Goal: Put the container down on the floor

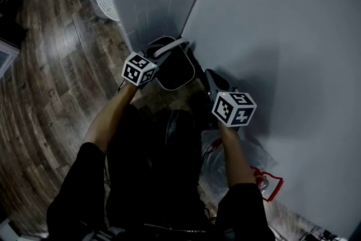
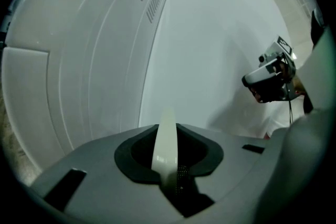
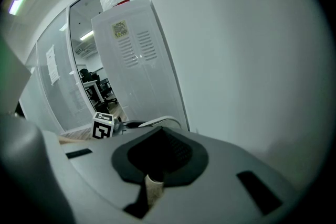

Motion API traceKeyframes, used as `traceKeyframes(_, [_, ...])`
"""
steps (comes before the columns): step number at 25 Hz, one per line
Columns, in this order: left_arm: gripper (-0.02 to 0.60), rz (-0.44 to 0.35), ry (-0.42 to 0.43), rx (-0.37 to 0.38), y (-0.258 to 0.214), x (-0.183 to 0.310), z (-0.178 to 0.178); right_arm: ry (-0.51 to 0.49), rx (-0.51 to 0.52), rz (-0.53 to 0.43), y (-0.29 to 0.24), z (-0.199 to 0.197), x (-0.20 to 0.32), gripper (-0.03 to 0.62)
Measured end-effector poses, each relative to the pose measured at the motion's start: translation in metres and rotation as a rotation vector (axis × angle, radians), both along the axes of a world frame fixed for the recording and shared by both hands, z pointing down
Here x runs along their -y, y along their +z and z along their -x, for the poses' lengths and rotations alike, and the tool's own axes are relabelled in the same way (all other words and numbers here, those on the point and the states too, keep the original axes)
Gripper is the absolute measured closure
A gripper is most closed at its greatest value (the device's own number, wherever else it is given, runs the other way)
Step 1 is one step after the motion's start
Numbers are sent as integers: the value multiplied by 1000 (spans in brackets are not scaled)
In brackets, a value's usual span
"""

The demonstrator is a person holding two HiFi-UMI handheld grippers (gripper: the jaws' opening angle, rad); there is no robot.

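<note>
Down in the corner by the wall (image 1: 271, 20), the left hand-held gripper (image 1: 151, 59) is clamped on the container's (image 1: 176, 71) white handle (image 2: 167, 139), the right hand-held gripper (image 1: 214, 84) pinching a tan scrap (image 3: 153, 185), so I'd say it's the lowering step: next, ease it onto the floor (image 1: 51, 65) and let go.

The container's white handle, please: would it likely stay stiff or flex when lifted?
The handle is a thin flat strip pinched by the left gripper, so it probably flexes slightly. It arches over the container, so that may swing beneath it.
</note>
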State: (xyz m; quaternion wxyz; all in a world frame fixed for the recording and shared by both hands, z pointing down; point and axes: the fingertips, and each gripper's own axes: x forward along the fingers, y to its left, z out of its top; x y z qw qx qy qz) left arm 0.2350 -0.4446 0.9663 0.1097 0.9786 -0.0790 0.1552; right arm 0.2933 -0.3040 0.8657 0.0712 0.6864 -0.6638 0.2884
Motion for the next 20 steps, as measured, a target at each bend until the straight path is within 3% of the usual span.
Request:
traceKeyframes(5, [488,5,-12,14,3,6,15,-14,-3,10,4,10,-3,583])
traceKeyframes(11, [479,-52,-34,35,1,15,25,-21,-11,23,9,17,-4,583])
traceKeyframes(20, [469,-33,-169,35,3,44,65,-37,-32,29,7,21,2,583])
